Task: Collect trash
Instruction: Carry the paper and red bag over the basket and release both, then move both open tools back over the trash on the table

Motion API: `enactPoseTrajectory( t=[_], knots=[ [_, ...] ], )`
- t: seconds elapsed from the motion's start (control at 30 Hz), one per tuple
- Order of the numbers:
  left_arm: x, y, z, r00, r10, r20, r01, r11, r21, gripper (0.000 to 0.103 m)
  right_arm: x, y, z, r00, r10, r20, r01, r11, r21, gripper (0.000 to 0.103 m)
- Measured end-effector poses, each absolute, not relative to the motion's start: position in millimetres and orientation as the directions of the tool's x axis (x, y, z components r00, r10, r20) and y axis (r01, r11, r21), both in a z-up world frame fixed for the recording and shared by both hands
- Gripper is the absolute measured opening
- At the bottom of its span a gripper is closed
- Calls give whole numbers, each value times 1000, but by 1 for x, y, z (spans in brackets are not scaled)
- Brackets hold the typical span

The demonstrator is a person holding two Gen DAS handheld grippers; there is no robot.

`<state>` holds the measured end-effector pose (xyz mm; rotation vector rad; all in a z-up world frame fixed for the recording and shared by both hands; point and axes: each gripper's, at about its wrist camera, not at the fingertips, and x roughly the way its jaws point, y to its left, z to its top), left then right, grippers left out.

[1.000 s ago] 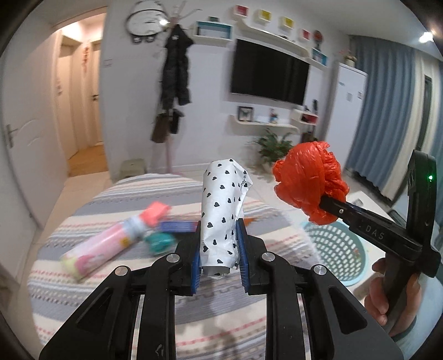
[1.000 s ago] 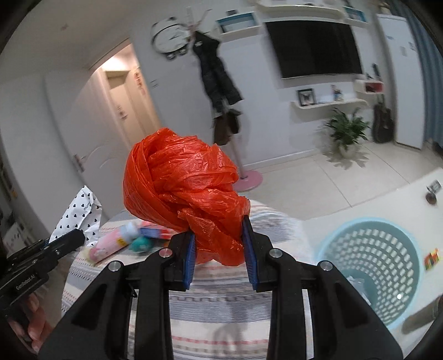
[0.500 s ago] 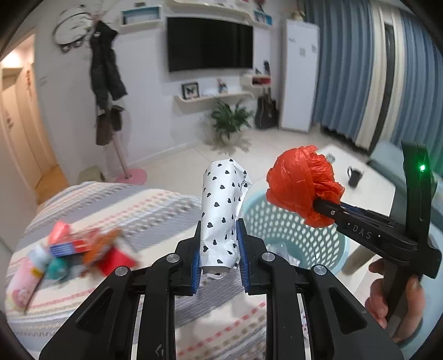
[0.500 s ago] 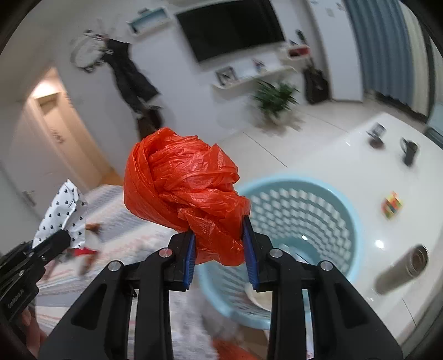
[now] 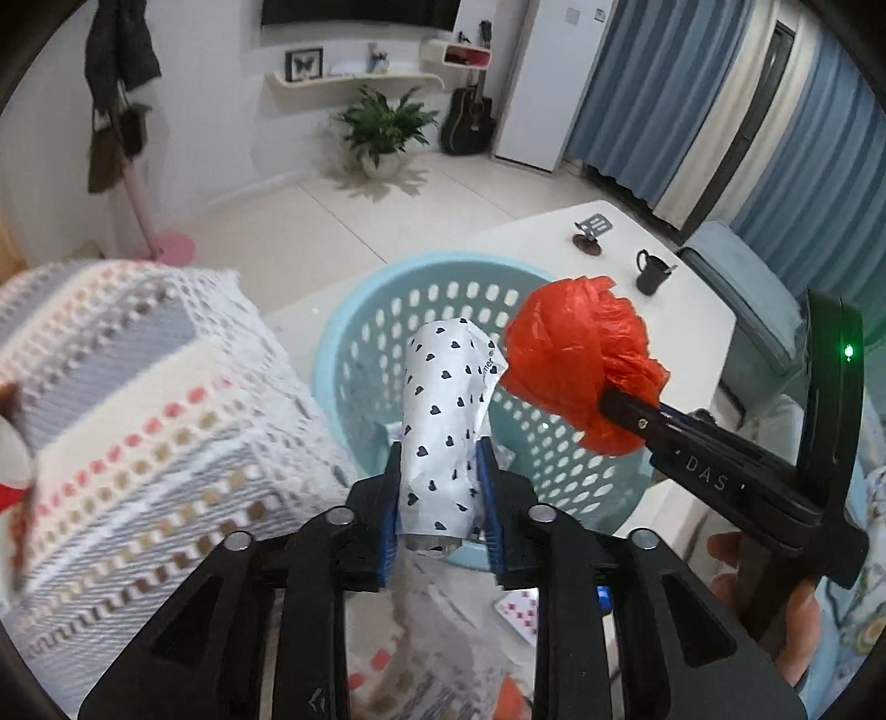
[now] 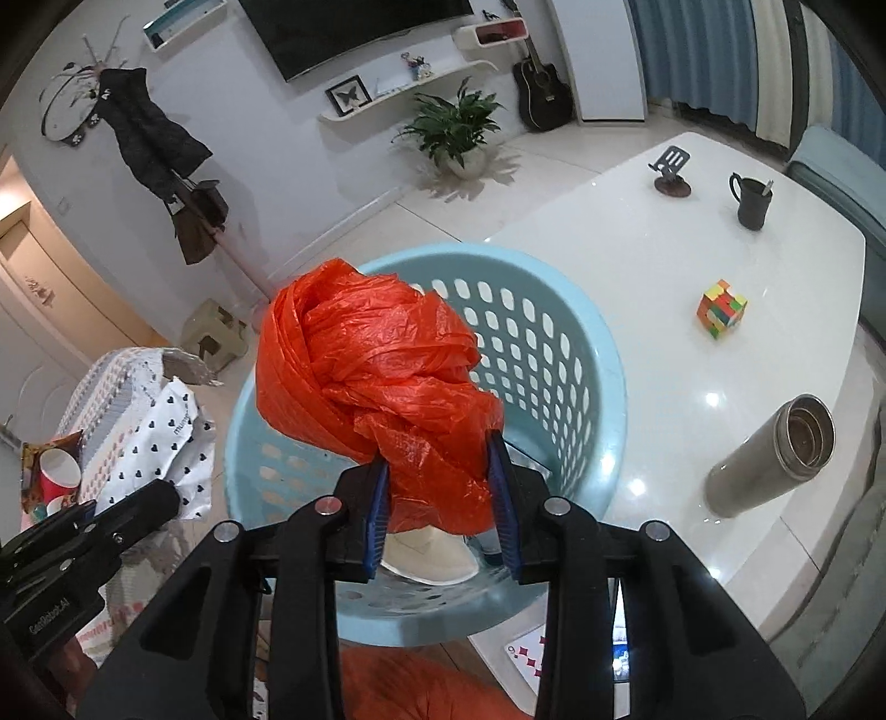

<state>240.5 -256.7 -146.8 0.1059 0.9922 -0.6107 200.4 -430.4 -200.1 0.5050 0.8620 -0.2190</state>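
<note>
A glossy white tabletop (image 6: 653, 260) fills the right side of a living room with pale floor tiles, blue curtains (image 5: 714, 111) and a wall-mounted television (image 6: 354, 27). On the tabletop stand a black mug (image 6: 752, 200), a small phone stand (image 6: 671, 171), a multicoloured puzzle cube (image 6: 721, 308) and a steel flask (image 6: 775, 459) lying on its side. A potted plant (image 6: 455, 128) and a dark guitar (image 6: 541, 94) sit against the far wall below a floating shelf; a black coat (image 6: 145, 133) hangs on a rack to the left.

A light-blue perforated laundry basket (image 6: 559, 354) stands at the tabletop's near edge, beside a surface draped in a striped, lace-edged cloth (image 5: 127, 410). Both tools hang over the basket's open mouth.

The left gripper (image 5: 440, 487) has a crumpled white wrapper (image 5: 446, 410) printed with black hearts between its blue pads; its jaws have just been opening, and the wrapper stands upright between them, the pads close at its sides. The right gripper (image 6: 443, 498) clamps the tail of a balled orange plastic bag (image 6: 376, 376); its jaws too have just been opening, yet the bag sits bunched between the pads. In the left wrist view the two pieces of trash are nearly touching above the basket.

A pale object lies at the basket's bottom. A red paper cup (image 6: 55, 473) rests on the striped cloth at far left, and playing cards (image 5: 518, 609) lie on the floor below the basket.
</note>
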Motion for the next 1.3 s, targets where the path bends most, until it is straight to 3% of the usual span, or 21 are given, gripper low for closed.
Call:
enactPoseTrajectory(
  t=[0.07,0.1,0.17,0.6,0.83,1.07,1.2,1.3],
  knots=[
    [244,-256,-149,396,-439,-806,526,828,-194,46,201,-432,-202,636,24,-771,378,862,339,39],
    [244,-256,-149,400,-442,-803,527,828,-192,47,201,-431,-202,637,26,-770,377,861,341,46],
    [242,-255,-147,403,-442,-801,532,826,-188,47,201,-430,-201,644,27,-764,374,861,346,52],
    [225,-219,-128,441,-472,-763,497,836,-230,51,207,-398,-184,649,51,-759,332,878,344,53],
    [211,-161,-98,531,-460,-712,441,867,-232,51,218,-352,-147,690,85,-719,232,915,331,53],
    [190,-61,-57,672,-338,-659,311,936,-164,51,231,-270,-112,716,173,-677,65,948,310,57],
    [179,6,-40,747,-183,-639,200,979,-46,64,235,-207,-107,700,237,-673,-37,954,298,60],
    [184,68,-35,754,-115,-647,118,992,-39,66,238,-162,-111,685,246,-685,-87,962,259,61]
  ],
)
